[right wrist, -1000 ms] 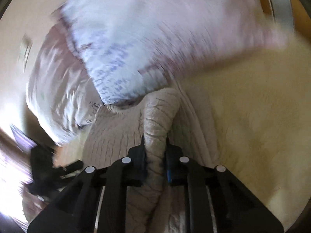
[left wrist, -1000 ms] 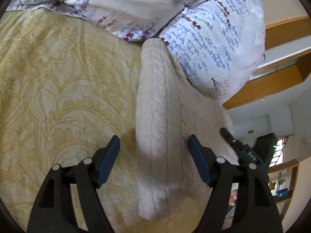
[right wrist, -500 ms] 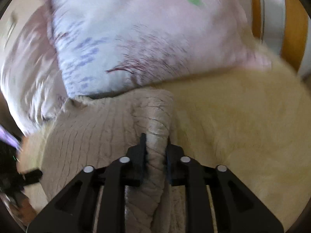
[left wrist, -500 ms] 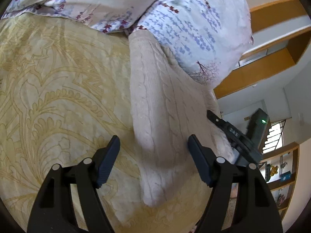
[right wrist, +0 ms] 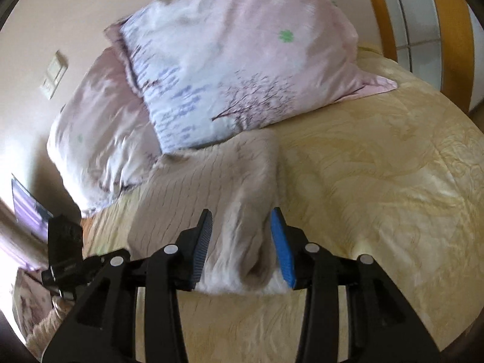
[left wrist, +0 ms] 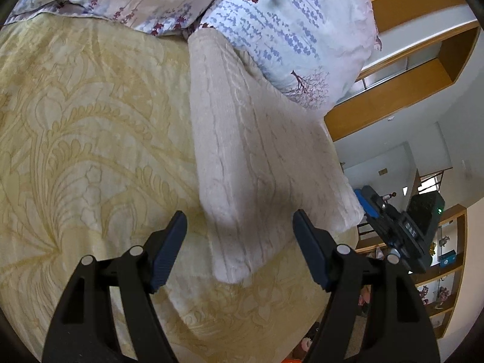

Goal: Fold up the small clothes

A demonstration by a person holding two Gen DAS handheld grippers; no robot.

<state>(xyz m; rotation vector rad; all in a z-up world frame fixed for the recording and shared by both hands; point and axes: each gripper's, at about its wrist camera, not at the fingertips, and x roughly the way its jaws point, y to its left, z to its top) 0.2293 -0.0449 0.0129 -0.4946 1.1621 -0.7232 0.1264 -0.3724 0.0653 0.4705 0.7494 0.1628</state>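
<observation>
A cream cable-knit sweater (left wrist: 251,154) lies folded on the yellow patterned bedspread (left wrist: 90,139), its far end against the pillows. My left gripper (left wrist: 240,242) is open and empty, its jaws on either side of the sweater's near end, just above it. In the right wrist view the sweater (right wrist: 211,187) lies ahead, and my right gripper (right wrist: 245,242) is open, with a raised fold of the sweater between the blue pads, no longer pinched. The right gripper also shows at the sweater's right edge in the left wrist view (left wrist: 393,220).
Floral pillows (left wrist: 287,24) lie at the head of the bed, also in the right wrist view (right wrist: 236,69). A wooden headboard (right wrist: 447,36) stands at the right. The bed's edge (left wrist: 332,287) falls away to shelves (left wrist: 447,260) and floor clutter.
My right gripper was shut on a fold of the sweater and has opened, letting it go. My left gripper drew back slightly; the sweater's near end now lies flatter.
</observation>
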